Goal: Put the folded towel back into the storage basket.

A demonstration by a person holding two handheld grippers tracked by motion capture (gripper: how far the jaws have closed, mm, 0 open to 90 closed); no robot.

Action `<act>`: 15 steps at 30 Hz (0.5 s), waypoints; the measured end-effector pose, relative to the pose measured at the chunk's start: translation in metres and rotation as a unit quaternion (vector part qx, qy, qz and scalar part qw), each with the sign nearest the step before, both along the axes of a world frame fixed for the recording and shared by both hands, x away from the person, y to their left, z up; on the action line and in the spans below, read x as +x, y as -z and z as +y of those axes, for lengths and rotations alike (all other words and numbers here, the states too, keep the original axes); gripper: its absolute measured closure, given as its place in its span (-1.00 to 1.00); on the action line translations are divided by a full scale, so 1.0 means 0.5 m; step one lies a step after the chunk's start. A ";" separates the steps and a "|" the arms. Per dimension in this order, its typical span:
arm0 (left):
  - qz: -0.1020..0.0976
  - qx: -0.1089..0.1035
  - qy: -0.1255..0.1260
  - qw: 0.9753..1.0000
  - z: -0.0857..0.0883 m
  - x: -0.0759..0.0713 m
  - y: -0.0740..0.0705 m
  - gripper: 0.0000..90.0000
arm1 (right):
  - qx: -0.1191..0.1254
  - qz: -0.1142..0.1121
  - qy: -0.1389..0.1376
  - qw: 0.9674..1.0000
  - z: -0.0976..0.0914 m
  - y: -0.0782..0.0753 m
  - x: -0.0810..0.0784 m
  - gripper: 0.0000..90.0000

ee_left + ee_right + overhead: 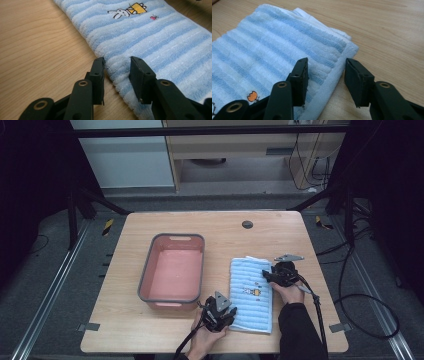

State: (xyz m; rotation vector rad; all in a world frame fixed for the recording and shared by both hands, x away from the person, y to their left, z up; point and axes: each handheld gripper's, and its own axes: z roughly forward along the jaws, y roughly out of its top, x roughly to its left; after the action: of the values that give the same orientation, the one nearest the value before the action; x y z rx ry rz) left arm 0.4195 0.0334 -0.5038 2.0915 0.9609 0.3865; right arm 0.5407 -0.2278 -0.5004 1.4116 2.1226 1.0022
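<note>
High view: pink tub [172, 270] stands beside striped towel [251, 295].

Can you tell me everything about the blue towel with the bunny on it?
The towel is soft terry cloth in light and darker blue stripes, with a small bunny picture stitched on. It lies folded flat on the wooden table, right of the pink tub. The left gripper and right gripper each straddle an edge.

A wooden table [150, 330] carries a pink basin [172, 270] and a striped towel [250, 287].
</note>
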 end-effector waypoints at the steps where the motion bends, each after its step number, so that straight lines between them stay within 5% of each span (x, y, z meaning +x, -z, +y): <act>1: 0.003 0.000 0.000 1.000 0.000 0.001 0.000 0.44 | 0.003 0.002 0.000 1.000 0.000 0.000 0.000 0.26; 15: 0.016 -0.006 0.004 1.000 -0.007 0.000 -0.002 0.83 | 0.028 0.016 -0.017 0.999 0.006 0.000 -0.004 0.75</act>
State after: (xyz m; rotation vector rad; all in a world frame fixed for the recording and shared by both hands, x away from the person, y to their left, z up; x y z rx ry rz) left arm 0.4195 0.0297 -0.5027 2.0960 0.9715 0.3424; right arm 0.5389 -0.2250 -0.5002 1.4317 2.1634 1.0676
